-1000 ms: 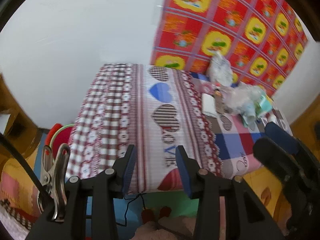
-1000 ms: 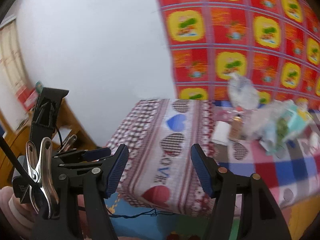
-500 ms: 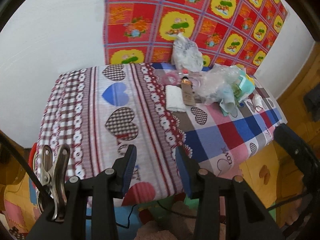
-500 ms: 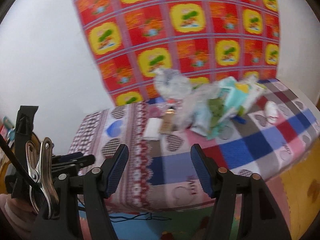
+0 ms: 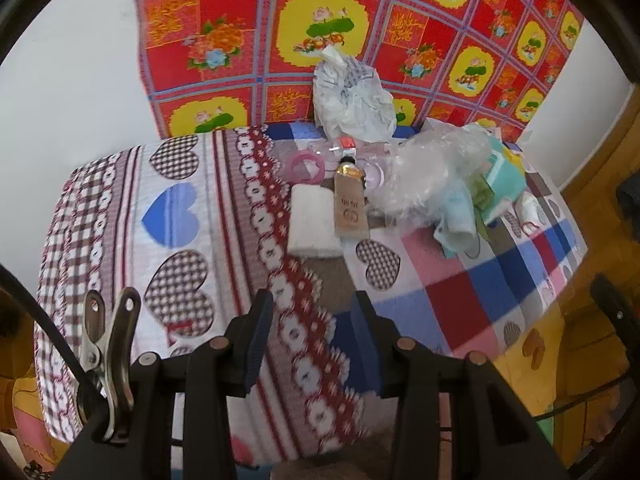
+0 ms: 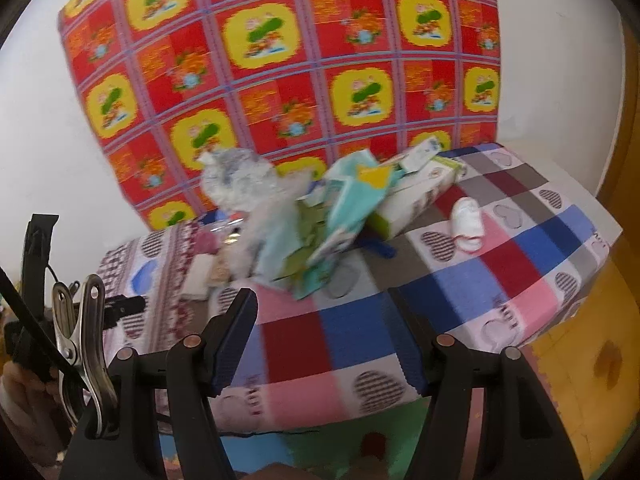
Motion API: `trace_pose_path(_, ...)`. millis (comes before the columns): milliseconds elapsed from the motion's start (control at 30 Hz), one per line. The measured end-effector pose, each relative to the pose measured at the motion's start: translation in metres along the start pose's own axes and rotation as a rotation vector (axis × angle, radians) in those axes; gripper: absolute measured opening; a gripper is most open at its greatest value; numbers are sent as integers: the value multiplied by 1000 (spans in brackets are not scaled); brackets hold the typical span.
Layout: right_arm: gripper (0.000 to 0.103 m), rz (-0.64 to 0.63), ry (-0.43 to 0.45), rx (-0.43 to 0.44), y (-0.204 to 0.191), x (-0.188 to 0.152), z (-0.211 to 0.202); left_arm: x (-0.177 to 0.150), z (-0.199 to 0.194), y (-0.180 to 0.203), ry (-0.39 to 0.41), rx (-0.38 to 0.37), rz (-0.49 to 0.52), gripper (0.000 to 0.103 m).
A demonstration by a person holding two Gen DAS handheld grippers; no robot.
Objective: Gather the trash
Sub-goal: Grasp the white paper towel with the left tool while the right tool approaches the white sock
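Observation:
Trash lies along the far side of a table under a patterned cloth (image 5: 224, 208) (image 6: 500, 264). In the left wrist view I see a crumpled white bag (image 5: 352, 100), a beige tube (image 5: 350, 208), a folded white tissue (image 5: 312, 222), a pink ring (image 5: 306, 168), clear plastic wrap (image 5: 432, 172) and teal packaging (image 5: 500, 172). The right wrist view shows the teal and green cartons (image 6: 348, 204), the white bag (image 6: 236, 180) and a small white wad (image 6: 466, 220). My left gripper (image 5: 312, 320) is open and empty above the near edge. My right gripper (image 6: 324, 316) is open wider, also empty.
A red and yellow flowered cloth (image 5: 360, 20) hangs on the white wall behind the table. Yellow and green floor mats (image 6: 580, 360) lie below its right edge. The left gripper's black body (image 6: 36, 248) shows at the left of the right wrist view.
Both views have swung right and closer over the table, so the trash pile now sits ahead of each gripper. Neither gripper's jaw gap has changed.

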State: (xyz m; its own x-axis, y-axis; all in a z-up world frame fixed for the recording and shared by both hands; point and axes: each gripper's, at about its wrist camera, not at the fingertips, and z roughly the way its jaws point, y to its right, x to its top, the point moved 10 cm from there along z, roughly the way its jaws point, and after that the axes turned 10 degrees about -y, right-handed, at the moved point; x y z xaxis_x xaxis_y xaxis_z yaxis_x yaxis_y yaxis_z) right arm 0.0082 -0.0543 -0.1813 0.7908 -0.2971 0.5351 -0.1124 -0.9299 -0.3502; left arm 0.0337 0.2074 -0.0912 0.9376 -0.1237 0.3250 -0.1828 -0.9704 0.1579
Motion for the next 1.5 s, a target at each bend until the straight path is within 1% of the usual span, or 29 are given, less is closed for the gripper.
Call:
trace_pose_path(167, 66, -4, -12, 0, 38, 21, 15, 22, 26, 8, -15, 36, -10, 43)
trace_pose_path(267, 66, -6, -26, 2, 57, 30, 26, 33, 47, 12, -51, 39, -20, 43)
trace_pose_path(333, 66, -4, -44, 11, 68, 34, 35, 35, 57, 14, -71, 45, -19, 44)
trace_pose_path(433, 66, -10, -70, 22, 83, 38, 49, 37, 79, 15, -122, 65, -18, 45)
trace_pose_path(567, 66, -13, -108, 33, 98, 42, 65, 39, 97, 13, -161, 84, -28, 48)
trace_pose_path(667, 66, -13, -130, 27, 107, 47, 76, 40, 111, 11, -193, 99, -27, 49)
trace_pose_path(733, 66, -7, -133, 28, 111, 50, 79, 39, 116, 10, -205, 112, -18, 49)
trace_pose_path(800, 66, 2, -137, 22, 115, 54, 84, 39, 117, 12, -212, 113, 15, 53)
trace_pose_path(900, 66, 23, -133, 8, 119, 61, 89, 39, 119, 12, -224, 131, 73, 53)
trace_pose_path(1000, 66, 35, -133, 9, 118, 63, 91, 43, 123, 6, -236, 185, 118, 54)
trace_pose_path(1033, 66, 35, -133, 3, 117, 64, 92, 46, 125, 4, -241, 188, 121, 56)
trace_pose_path(1133, 66, 53, -132, -14, 121, 65, 93, 54, 128, 1, -251, 184, 114, 57)
trace_pose_path(1200, 66, 70, -136, -15, 124, 63, 95, 58, 132, 1, -254, 168, 131, 59)
trace_pose_path(1267, 66, 89, -144, -21, 129, 61, 97, 62, 132, 0, -256, 161, 138, 66)
trace_pose_path(1333, 66, 100, -149, -31, 133, 60, 98, 65, 136, -6, -259, 139, 104, 75)
trace_pose_path(1367, 66, 105, -151, -39, 136, 59, 99, 67, 136, -10, -248, 130, 81, 75)
trace_pose_path(1400, 66, 110, -153, -45, 139, 59, 100, 68, 137, -13, -245, 136, 79, 76)
trace_pose_path(1500, 66, 121, -158, -55, 145, 59, 103, 67, 136, -14, -235, 140, 82, 76)
